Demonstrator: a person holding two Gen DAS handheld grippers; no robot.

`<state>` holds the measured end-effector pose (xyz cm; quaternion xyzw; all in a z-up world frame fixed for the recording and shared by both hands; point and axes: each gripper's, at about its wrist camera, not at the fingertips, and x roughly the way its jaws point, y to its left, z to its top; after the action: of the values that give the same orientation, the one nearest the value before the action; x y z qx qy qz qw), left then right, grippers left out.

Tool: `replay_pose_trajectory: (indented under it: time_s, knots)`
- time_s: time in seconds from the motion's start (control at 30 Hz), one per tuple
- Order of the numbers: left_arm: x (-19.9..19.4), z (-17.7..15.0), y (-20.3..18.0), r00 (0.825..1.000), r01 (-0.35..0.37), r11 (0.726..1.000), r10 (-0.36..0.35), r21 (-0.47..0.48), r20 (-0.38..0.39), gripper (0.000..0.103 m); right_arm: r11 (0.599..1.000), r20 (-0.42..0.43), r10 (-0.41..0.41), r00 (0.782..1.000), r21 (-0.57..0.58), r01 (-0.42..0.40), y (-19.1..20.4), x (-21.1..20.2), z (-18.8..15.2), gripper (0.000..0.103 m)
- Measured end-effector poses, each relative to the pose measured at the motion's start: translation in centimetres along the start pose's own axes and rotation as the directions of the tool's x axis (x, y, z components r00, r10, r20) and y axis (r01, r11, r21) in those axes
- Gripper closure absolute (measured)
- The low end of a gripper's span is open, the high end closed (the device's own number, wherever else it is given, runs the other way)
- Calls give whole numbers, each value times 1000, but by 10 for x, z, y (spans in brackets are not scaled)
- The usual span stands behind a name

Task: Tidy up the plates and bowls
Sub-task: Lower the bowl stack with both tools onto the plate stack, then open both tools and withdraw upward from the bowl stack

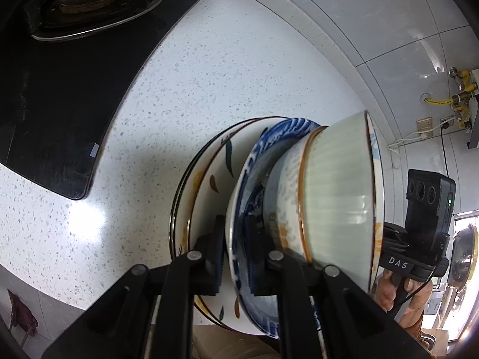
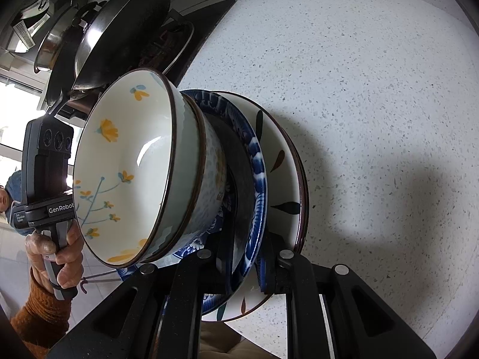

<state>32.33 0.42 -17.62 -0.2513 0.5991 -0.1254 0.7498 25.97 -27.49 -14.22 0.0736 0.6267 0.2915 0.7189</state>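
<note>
Two bowls (image 2: 134, 167) are nested one in the other on a small plate (image 2: 254, 161), which is stacked on a larger plate (image 2: 284, 179). The stack is held above the desk (image 2: 374, 89), with the stove (image 1: 60, 74) beyond it.

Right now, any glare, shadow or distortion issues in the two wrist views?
Left wrist: a bright glare patch on the countertop, strong fisheye curve along the stove edge, the window side blown out. Right wrist: dark hard shadows on the countertop beside the plates, a highlight inside the bowl, an overexposed window at left.
</note>
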Motion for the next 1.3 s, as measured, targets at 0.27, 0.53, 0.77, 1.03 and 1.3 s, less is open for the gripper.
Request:
replay_pose_trajectory:
  time_s: [0.27, 0.53, 0.77, 1.03, 1.3]
  knots:
    - [1, 1, -2, 1000, -14, 1000, 14, -1, -6, 93, 1000, 3, -5, 1000, 3, 5, 3, -1, -1, 88]
    - [3, 6, -3, 1000, -13, 1000, 13, 2, -18, 93, 1000, -2, -13, 1000, 11, 13, 6, 0, -1, 88]
    - [-1, 6, -8, 999, -35, 999, 35, 29, -7, 93, 999, -1, -40, 999, 4, 40, 11, -1, -2, 87]
    - [-7, 7, -13, 998, -70, 996, 70, 60, 4, 93, 995, 54, -97, 994, -34, 99, 21, -21, -4, 86]
    - [-15, 0, -20, 992, -121, 987, 118, 102, 40, 91, 979, 184, -171, 968, -78, 188, 34, -56, -15, 61]
